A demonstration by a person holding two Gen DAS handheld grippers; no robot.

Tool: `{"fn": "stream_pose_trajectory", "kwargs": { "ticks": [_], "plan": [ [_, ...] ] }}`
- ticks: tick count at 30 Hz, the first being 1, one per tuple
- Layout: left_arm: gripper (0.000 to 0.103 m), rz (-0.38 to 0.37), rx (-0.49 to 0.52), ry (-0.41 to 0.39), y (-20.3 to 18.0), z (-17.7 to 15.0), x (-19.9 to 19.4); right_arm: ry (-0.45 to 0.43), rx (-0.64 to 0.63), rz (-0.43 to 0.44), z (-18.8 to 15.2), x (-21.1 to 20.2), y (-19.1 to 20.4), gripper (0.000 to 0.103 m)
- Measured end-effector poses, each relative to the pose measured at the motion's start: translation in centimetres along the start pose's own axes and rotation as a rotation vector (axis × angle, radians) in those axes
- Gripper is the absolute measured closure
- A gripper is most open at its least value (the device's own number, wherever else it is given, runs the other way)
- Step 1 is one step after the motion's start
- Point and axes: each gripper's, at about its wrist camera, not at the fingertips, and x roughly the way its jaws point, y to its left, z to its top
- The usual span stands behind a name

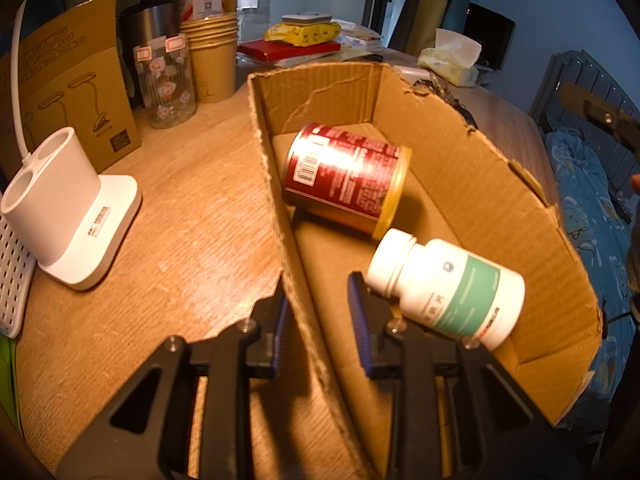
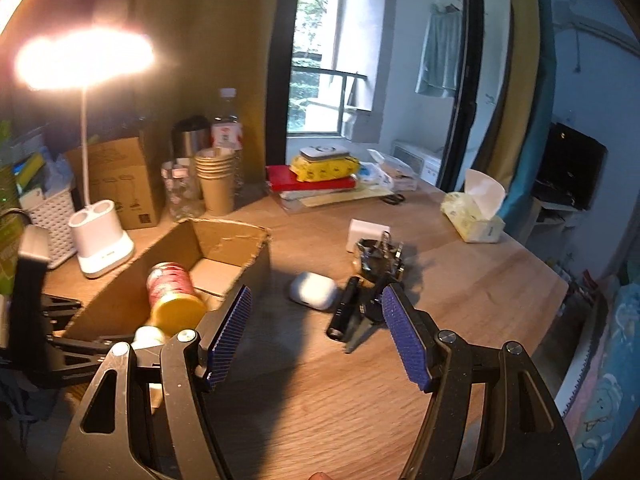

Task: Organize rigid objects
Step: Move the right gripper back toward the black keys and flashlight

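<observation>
A: The left gripper (image 1: 320, 312) sat low at the near end of the cardboard box (image 1: 480, 184), jaws drawn narrow around the box's left wall, one finger outside, one inside. Whether the pads actually pressed the cardboard, I couldn't tell.

B: And inside the box?

A: A red can (image 1: 344, 180) with a yellow lid lay on its side toward the far end. Nearer, a white pill bottle (image 1: 448, 284) with a green label lay tilted, cap just beside the can's lid, body right against the inside finger.

B: The right gripper?

A: The right gripper (image 2: 316, 336) hung over the wooden desk (image 2: 460, 280), right of the box, jaws spread wide with nothing between them. Beyond its fingertips lay a white earbud case (image 2: 314, 288), a black flashlight (image 2: 344, 312) just right of that, and a bunch of keys (image 2: 380, 256) farther back.

B: Background?

A: A lit desk lamp (image 2: 100, 240) stood left of the box, paper cups (image 2: 216, 184) behind it, a tissue pack (image 2: 474, 220) at the far right.
</observation>
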Motion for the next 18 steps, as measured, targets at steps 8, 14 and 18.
{"fn": "stream_pose_trajectory", "kwargs": {
  "ticks": [8,14,18],
  "plan": [
    [0.074,0.000,0.000,0.000,0.0,0.0,0.0,0.058,0.071,-0.061,-1.1,3.9,-3.5,0.032],
    [0.074,0.000,0.000,0.000,0.0,0.0,0.0,0.094,0.135,-0.070,-1.2,6.3,-6.0,0.032],
    [0.074,0.000,0.000,0.000,0.0,0.0,0.0,0.097,0.155,-0.057,-0.8,7.3,-6.8,0.032]
  ]
}}
